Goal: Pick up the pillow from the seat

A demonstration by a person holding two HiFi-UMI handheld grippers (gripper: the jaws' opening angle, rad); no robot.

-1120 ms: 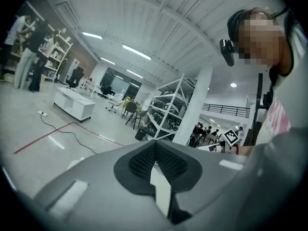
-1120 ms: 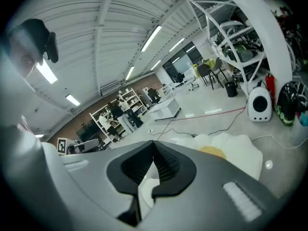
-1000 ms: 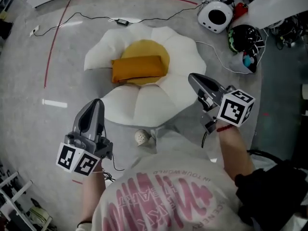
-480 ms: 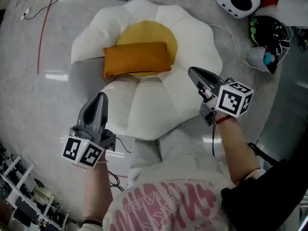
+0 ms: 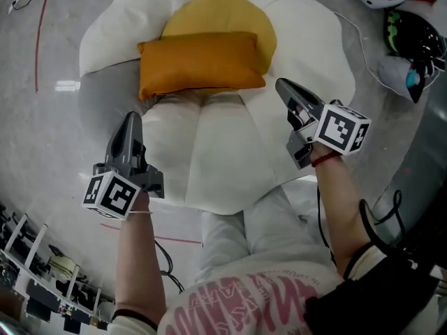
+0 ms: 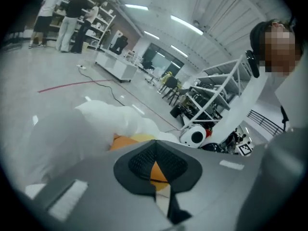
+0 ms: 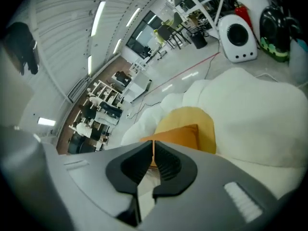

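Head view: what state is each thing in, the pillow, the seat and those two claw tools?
pillow: lying flat on the seat, untouched.
seat: on the floor, bearing the pillow.
left gripper: shut, empty, short of the pillow.
right gripper: shut, empty, short of the pillow.

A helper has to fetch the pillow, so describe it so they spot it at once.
Find the big white flower-shaped seat on the grey floor. Across the near edge of its round yellow centre lies the pillow. It is the only rectangular thing there, darker orange than the yellow beneath.
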